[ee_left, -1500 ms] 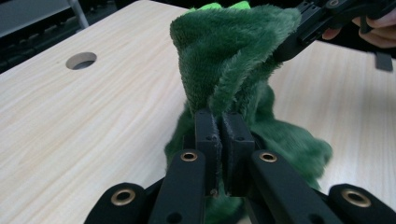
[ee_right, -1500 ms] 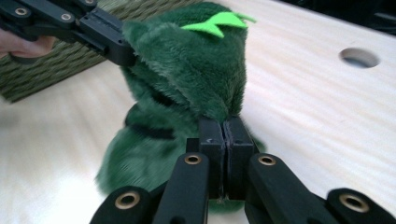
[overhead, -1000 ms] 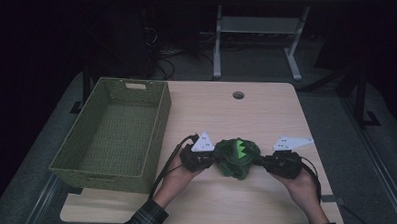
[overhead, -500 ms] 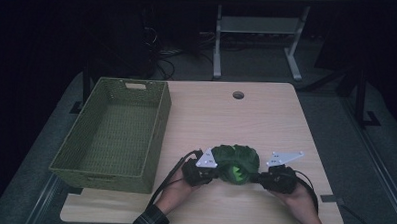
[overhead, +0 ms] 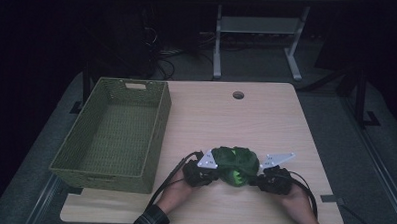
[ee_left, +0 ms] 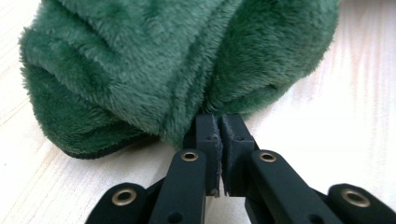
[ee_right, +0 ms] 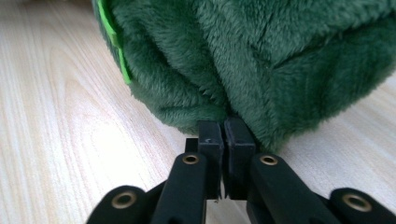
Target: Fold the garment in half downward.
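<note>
A dark green plush item (overhead: 234, 165) with bright green trim lies on the wooden table (overhead: 246, 118) near its front edge, bunched up between my two grippers. My left gripper (overhead: 216, 171) pinches the plush's left edge; in the left gripper view its jaws (ee_left: 219, 122) are pressed together on a fold of the fleece (ee_left: 163, 60). From the right, my right gripper (overhead: 254, 179) holds the other edge. Its jaws (ee_right: 225, 129) have just been opening by a hair, but a tuck of the fleece (ee_right: 261, 60) stays clamped between them.
A green woven basket (overhead: 104, 177) stands at the table's left, with nothing visible inside. A round cable hole (overhead: 238, 95) sits near the far edge. Behind the table is a dark floor with a white frame (overhead: 219, 42) and cables.
Both grippers have come down and toward the table's front edge with the plush between them. The plush, lifted before, now rests flatter on the tabletop.
</note>
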The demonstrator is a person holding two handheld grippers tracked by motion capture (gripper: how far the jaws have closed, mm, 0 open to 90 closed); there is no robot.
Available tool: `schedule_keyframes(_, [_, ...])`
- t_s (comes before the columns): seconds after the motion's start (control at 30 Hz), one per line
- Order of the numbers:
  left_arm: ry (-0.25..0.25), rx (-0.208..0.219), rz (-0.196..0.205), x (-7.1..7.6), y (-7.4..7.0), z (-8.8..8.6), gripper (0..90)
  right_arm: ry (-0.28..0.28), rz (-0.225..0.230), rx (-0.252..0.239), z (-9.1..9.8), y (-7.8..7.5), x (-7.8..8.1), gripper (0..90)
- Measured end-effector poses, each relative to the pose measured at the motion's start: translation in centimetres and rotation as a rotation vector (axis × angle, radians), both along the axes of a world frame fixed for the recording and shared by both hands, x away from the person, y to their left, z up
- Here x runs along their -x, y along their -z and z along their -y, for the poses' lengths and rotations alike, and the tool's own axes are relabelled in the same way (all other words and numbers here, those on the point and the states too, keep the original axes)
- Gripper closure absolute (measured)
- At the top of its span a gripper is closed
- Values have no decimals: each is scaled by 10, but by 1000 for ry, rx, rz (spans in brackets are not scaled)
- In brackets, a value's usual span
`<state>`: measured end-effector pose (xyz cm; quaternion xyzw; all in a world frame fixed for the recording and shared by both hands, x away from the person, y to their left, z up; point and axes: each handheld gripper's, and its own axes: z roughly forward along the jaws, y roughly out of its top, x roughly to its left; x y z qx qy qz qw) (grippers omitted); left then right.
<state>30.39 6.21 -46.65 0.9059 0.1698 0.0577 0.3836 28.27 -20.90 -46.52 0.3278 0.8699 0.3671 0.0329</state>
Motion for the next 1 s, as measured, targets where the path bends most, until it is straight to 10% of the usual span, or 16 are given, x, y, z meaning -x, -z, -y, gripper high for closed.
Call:
schedule_keyframes(0.57, [-17, 58, -9, 24, -27, -21, 676, -7, 72, -96, 15, -24, 33, 640])
schedule_keyframes(1.0, [-34, 109, -4, 22, -49, -25, 788, -24, 110, -103, 17, -34, 46, 562])
